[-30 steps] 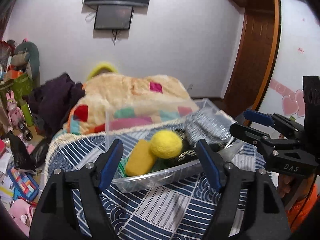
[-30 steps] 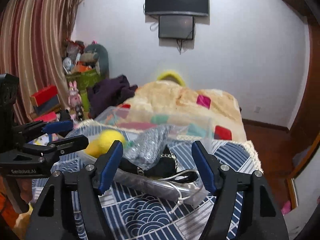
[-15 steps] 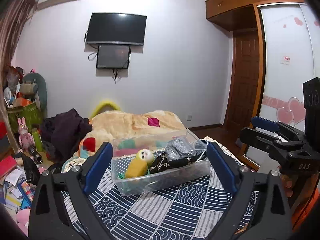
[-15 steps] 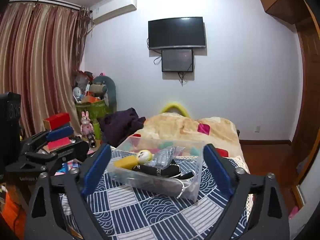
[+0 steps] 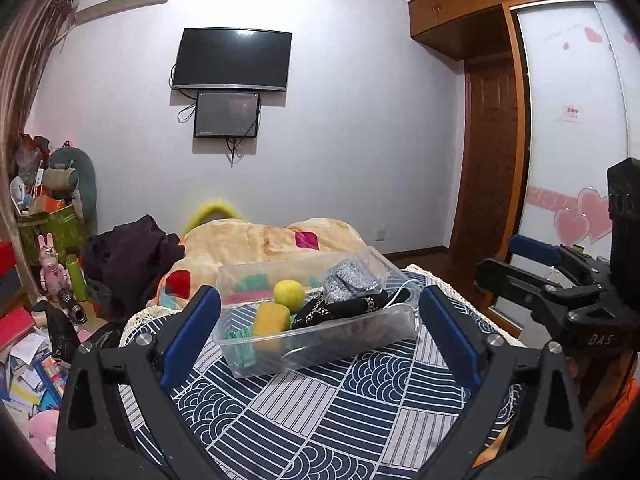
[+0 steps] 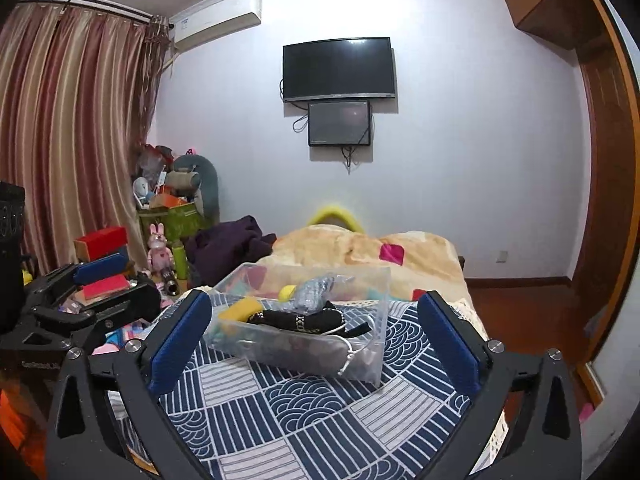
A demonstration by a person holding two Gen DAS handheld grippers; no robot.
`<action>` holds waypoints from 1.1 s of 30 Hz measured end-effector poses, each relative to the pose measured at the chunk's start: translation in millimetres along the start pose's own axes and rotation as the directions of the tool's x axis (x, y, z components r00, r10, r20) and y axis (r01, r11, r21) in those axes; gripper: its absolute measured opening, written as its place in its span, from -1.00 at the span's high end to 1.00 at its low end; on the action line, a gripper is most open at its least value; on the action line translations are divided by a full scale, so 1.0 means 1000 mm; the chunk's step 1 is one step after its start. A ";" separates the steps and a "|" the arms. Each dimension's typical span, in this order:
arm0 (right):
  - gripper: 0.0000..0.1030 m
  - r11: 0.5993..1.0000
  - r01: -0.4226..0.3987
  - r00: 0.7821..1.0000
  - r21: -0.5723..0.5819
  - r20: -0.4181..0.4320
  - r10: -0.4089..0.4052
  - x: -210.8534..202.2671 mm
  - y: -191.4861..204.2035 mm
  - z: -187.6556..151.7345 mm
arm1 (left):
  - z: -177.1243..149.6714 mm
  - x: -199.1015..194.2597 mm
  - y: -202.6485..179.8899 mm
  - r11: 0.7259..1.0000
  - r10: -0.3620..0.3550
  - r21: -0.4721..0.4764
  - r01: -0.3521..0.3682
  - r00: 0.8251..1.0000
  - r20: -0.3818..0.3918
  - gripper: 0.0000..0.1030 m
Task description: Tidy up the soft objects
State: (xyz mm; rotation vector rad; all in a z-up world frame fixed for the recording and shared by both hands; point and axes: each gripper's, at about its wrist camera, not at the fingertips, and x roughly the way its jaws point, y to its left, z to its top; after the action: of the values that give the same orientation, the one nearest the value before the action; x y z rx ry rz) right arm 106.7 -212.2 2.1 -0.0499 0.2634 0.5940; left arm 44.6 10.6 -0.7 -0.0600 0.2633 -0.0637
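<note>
A clear plastic bin (image 5: 320,350) stands on a blue-and-white patterned cloth (image 5: 320,412). In it lie a yellow felt ball (image 5: 289,291), a yellow sponge (image 5: 272,322), a silver scrubber (image 5: 349,281), a black patterned fabric piece (image 5: 340,309) and something green. The bin also shows in the right wrist view (image 6: 304,344). My left gripper (image 5: 318,336) is open and empty, back from the bin. My right gripper (image 6: 314,338) is open and empty, also back from it; it shows at the right of the left wrist view (image 5: 532,276).
A beige patchwork blanket (image 5: 264,244) and dark clothes (image 5: 128,256) lie behind the bin. Toys, boxes and papers clutter the floor at the left (image 5: 36,320). A TV (image 5: 232,60) hangs on the far wall. A wooden door and wardrobe (image 5: 496,168) stand at the right.
Both grippers have pulled back and up from the bin, which now looks smaller and farther off. Both stay open and empty. The bin's contents have not moved.
</note>
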 end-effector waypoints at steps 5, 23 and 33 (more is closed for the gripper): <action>-1.00 1.000 -0.008 1.000 -0.002 -0.005 0.008 -0.002 0.000 -0.004 | -0.003 0.002 0.001 1.000 -0.007 -0.003 0.007 1.000 -0.003 -0.96; -1.00 1.000 -0.019 1.000 0.012 -0.005 0.019 -0.008 -0.001 -0.005 | -0.002 -0.005 0.003 1.000 -0.024 -0.005 0.024 1.000 0.014 -0.96; -1.00 1.000 -0.018 1.000 0.015 -0.004 0.018 -0.009 -0.003 -0.005 | -0.002 -0.004 0.001 1.000 -0.024 -0.004 0.024 1.000 0.013 -0.96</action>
State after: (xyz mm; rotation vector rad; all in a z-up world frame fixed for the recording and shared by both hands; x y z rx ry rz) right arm 100.0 -219.8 -0.5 -0.0343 0.2725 0.6099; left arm 40.4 11.8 -2.0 -0.0677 0.2497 -0.0865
